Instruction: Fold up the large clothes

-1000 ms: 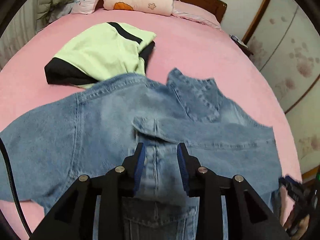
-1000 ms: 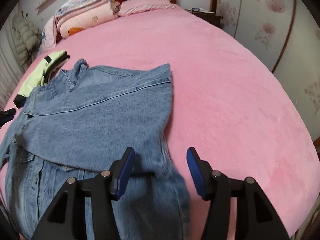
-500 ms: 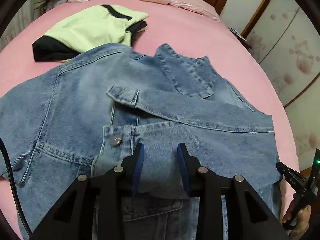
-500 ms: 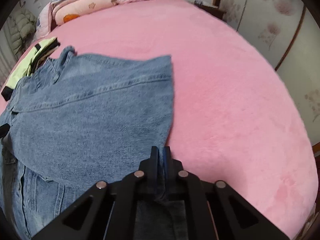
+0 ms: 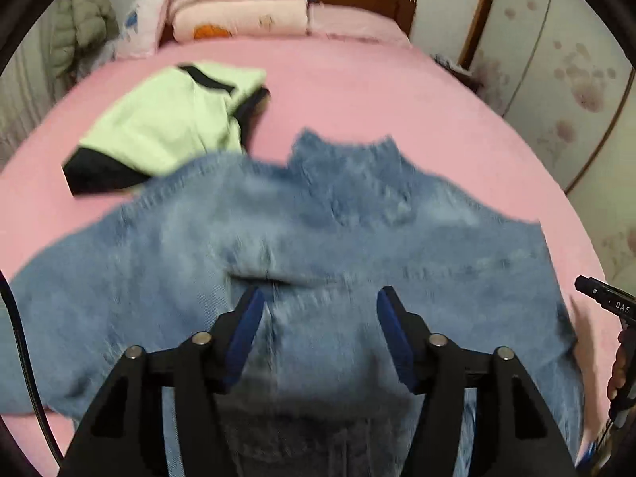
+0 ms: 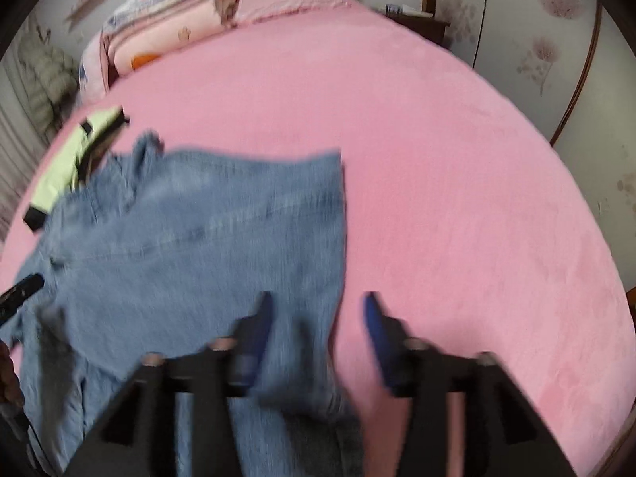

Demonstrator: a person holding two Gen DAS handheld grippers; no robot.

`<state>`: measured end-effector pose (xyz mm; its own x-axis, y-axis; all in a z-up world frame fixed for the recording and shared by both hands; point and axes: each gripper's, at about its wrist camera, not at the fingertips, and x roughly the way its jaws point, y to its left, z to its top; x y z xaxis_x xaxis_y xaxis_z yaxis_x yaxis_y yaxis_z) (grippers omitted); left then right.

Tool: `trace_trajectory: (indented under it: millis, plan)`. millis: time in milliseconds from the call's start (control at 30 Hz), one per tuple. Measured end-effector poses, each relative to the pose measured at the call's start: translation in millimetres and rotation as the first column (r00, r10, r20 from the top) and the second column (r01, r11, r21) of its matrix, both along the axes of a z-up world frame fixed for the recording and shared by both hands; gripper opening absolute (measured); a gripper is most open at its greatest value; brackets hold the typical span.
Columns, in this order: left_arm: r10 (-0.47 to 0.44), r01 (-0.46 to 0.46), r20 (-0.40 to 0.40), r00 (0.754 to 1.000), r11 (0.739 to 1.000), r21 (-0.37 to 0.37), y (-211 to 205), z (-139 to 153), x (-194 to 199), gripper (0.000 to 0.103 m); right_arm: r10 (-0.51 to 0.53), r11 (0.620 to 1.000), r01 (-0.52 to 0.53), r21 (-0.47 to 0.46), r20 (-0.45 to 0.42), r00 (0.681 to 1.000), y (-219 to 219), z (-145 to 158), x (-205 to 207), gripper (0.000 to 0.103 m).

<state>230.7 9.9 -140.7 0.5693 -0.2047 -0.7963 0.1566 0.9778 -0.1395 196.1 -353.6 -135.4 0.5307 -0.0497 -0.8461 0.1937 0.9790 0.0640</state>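
A: So, taking the denim jacket [image 5: 318, 246] as the landmark and working left to right, where are we in the fold?

B: The jacket lies spread on the pink bed [image 6: 437, 159], collar towards the headboard, with one panel already laid across its front. I judge a side fold has just been set down and let go.

A: What sits to the jacket's left?

B: A folded lime-green and black garment [image 5: 167, 127], just beyond the jacket's left shoulder and touching or slightly under its edge; the blur hides which. Further behind the jacket, at the headboard, is a stack of folded quilts [image 5: 238, 8].

A: And the left gripper [image 5: 318, 318]?

B: It hovers over the jacket's middle, near a flap edge. Its jaws have just been opening; they stand apart with denim beneath them, and neither pad presses on it.

A: The right gripper [image 6: 316, 318]?

B: At the jacket's right edge. Its jaws have also just been opening, after a brief pinch. One pad is over the cloth and the other over bare bed, so nothing is held.

A: What does the next move call for?

B: Probably fresh grips, likely on the left sleeve or the hem. Both grippers would need to pinch a whole layer of the stiff denim and carry it over evenly so the laid panel is not dragged.
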Motion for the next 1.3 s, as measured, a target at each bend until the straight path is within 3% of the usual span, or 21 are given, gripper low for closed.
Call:
trace_trajectory:
  millis: [233, 433, 467, 500, 567, 800, 900, 1033, 1100, 1133, 1300]
  plan:
    - [0.102, -0.105, -0.055, 0.993, 0.992, -0.067, 17, -14, 52, 0.06, -0.003, 1.0, 0.002, -0.024, -0.039, 0.999, -7, -17, 75, 0.056]
    - [0.112, -0.114, -0.083, 0.99, 0.993, -0.021, 7, -40, 64, 0.06, -0.023, 1.0, 0.024, 0.009, -0.119, 0.993, -18, -53, 114, 0.053]
    - [0.113, -0.114, -0.083, 0.99, 0.993, -0.011, 6, -43, 64, 0.06, -0.015, 1.0, 0.017, 0.017, -0.118, 0.993, -19, -57, 116, 0.029]
    - [0.114, -0.115, -0.084, 0.99, 0.993, -0.001, 5, -46, 65, 0.06, -0.01, 1.0, 0.012, 0.019, -0.128, 0.992, -20, -60, 117, 0.013]
    - [0.122, -0.121, -0.086, 0.989, 0.992, 0.021, 4, -54, 69, 0.06, -0.026, 1.0, 0.023, -0.019, -0.125, 0.992, -21, -62, 119, 0.009]
    - [0.115, -0.106, -0.093, 0.989, 0.99, 0.094, -2, -74, 73, 0.06, -0.057, 0.993, 0.044, -0.105, -0.119, 0.991, -17, -72, 117, 0.008]
    - [0.118, -0.109, -0.116, 0.986, 0.991, 0.079, 1, -66, 71, 0.06, -0.062, 0.991, 0.047, -0.129, -0.114, 0.991, -7, -60, 108, 0.015]
    - [0.129, -0.125, -0.138, 0.982, 0.991, 0.038, 13, -47, 60, 0.063, -0.043, 0.994, 0.034, -0.105, -0.089, 0.995, 4, -35, 79, 0.02]
    - [0.134, -0.131, -0.122, 0.983, 0.991, 0.03, 20, -31, 49, 0.08, -0.025, 0.995, 0.019, -0.094, -0.059, 0.998, 12, -20, 61, 0.02]
    - [0.138, -0.135, -0.11, 0.984, 0.99, 0.031, 23, -22, 45, 0.083, -0.023, 0.995, 0.018, -0.096, -0.053, 0.998, 17, -14, 54, 0.021]
    - [0.118, -0.117, -0.079, 0.99, 0.993, 0.017, 30, 19, 14, 0.086, -0.015, 0.999, 0.015, -0.035, -0.004, 1.0, 32, 21, 18, 0.026]
